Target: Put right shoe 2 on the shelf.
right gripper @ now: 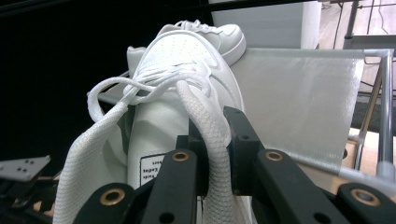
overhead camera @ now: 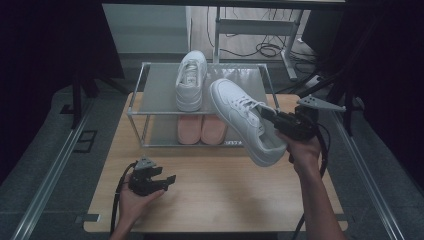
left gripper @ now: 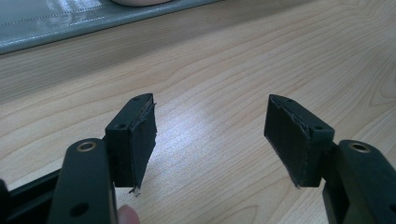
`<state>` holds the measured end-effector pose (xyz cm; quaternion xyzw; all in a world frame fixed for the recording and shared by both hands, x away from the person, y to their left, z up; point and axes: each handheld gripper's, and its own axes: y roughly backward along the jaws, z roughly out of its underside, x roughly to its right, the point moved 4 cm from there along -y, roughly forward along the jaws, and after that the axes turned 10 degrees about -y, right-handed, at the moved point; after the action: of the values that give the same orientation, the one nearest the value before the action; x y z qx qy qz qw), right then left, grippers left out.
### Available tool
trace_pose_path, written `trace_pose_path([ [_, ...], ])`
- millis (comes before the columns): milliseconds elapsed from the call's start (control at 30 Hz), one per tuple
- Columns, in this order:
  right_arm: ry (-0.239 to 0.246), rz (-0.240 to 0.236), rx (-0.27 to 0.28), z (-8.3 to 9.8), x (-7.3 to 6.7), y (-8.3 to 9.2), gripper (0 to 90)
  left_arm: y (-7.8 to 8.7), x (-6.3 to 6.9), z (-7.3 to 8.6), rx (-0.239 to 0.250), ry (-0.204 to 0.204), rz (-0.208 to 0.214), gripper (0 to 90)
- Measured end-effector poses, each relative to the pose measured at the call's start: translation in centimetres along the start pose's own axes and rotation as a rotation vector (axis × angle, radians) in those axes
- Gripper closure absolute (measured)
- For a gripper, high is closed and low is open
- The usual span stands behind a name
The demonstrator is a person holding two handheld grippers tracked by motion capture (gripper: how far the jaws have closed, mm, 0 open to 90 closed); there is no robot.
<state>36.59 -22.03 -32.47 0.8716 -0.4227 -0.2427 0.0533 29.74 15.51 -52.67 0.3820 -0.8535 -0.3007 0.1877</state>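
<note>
1. First, the left gripper [overhead camera: 170, 179] is seen at the left, resting low on the wooden table [overhead camera: 220, 195] in the person's left hand [overhead camera: 131, 200]. Its jaws are spread wide apart, and nothing is held between them; only bare wood is seen past the pads [left gripper: 140, 140] in the left gripper view.
2. Ahead of this gripper, the metal shoe rack [overhead camera: 150, 87] is placed on the far part of the table. One white sneaker on the rack [overhead camera: 191, 80] is lying on the top shelf, and a pink pair [overhead camera: 201, 129] is kept on the lower shelf.
3. At the right, the right gripper [overhead camera: 266, 114] is held up above the table in the right hand [overhead camera: 302, 149]. Its jaws are closed narrowly on the held white sneaker [overhead camera: 245, 120], at the tongue and the collar by the opening, as is shown in the right gripper view [right gripper: 215, 144].
4. The held sneaker is lifted in the air and tilted, with its toe pointed away from the right gripper, over the right front part of the rack, just beside the other white sneaker.
</note>
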Motion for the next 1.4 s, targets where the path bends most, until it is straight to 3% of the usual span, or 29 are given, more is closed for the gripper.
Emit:
trace_pose_path([
  [667, -0.046, 0.107, 0.011, -4.3, 0.5, -4.2, 82.5, 0.1, -0.2, 0.0, 0.006, 0.001, 0.0, 34.5],
  [833, -0.071, 0.12, 0.015, -4.8, 0.8, -4.9, 82.5, 0.1, -0.1, 0.0, 0.006, 0.002, 0.002, 34.5],
  [1400, -0.099, 0.23, 0.018, -6.2, 1.5, -7.6, 82.1, 0.1, -0.2, 0.0, 0.006, 0.0, 0.003, 34.4],
])
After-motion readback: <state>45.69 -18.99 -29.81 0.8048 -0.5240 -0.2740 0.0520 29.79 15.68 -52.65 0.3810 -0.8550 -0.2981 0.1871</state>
